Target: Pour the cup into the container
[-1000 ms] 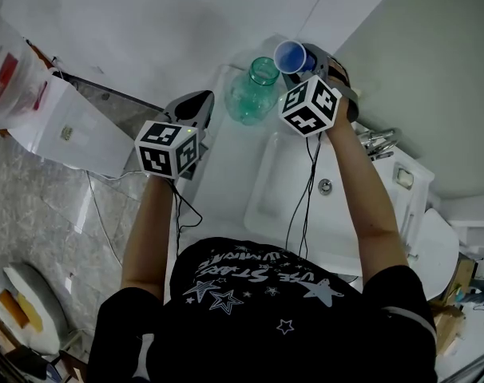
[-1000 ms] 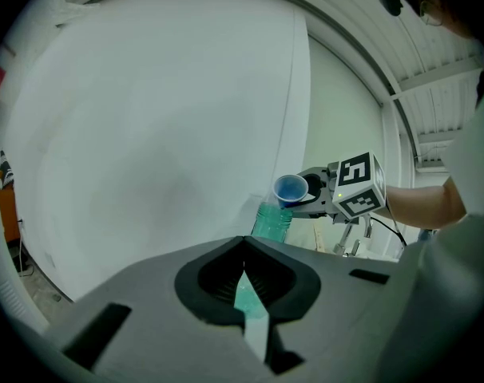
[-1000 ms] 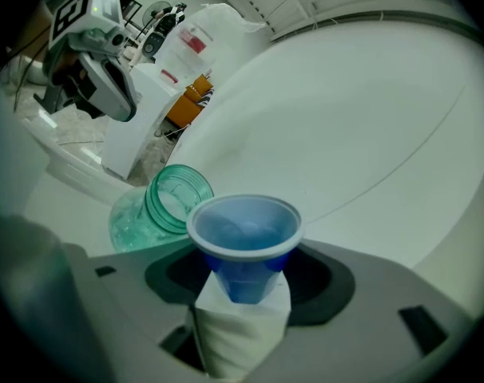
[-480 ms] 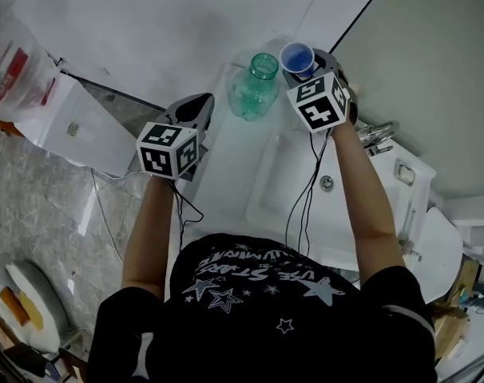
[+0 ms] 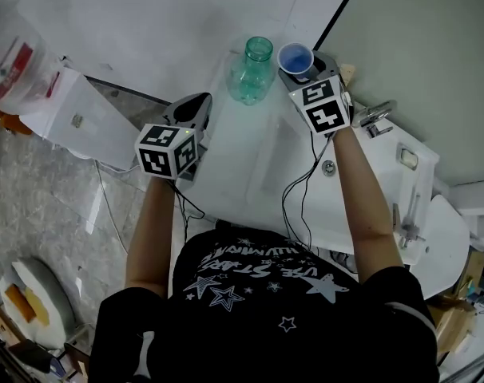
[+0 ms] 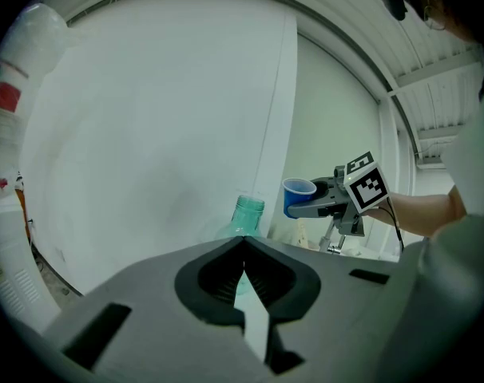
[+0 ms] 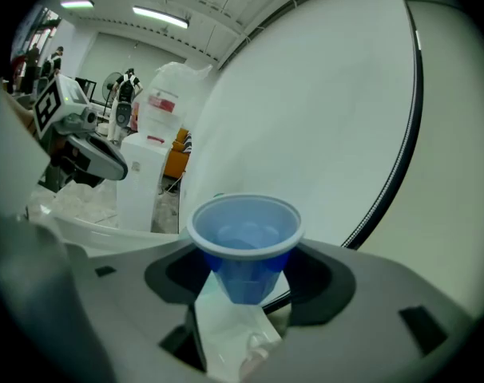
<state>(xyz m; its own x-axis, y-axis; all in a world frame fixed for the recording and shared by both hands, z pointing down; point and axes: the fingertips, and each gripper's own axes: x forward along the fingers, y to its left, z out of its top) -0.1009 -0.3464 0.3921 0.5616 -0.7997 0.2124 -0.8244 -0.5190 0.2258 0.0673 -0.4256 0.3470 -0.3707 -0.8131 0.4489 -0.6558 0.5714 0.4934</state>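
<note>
The cup (image 5: 295, 57) has rolled back from its tilt toward the bottle (image 5: 250, 72). It now sits upright at the top centre of the head view, just right of the bottle's neck and apart from it.

Nearest, at left centre, the left gripper (image 5: 196, 106) has its 2 jaws meeting at the tips with nothing between them. Farther up, the right gripper (image 5: 299, 70) is clamped on the cup's lower wall, well under the rim.

The cup looks like thin plastic: light, soft-walled and easy to crumple. A gentle hold low on the body suits it and leaves the lip free for pouring. Whether any liquid remains inside I cannot tell.

The bottle looks like green glass, stiff and breakable. It stands free on the sink (image 5: 254, 174) ledge, and its narrow mouth calls for careful aim. A knock could topple it.

A tap (image 5: 375, 115) sits at the right, near the right gripper. A white box (image 5: 74, 122) lies well apart at upper left. Nothing stands between cup and bottle.
</note>
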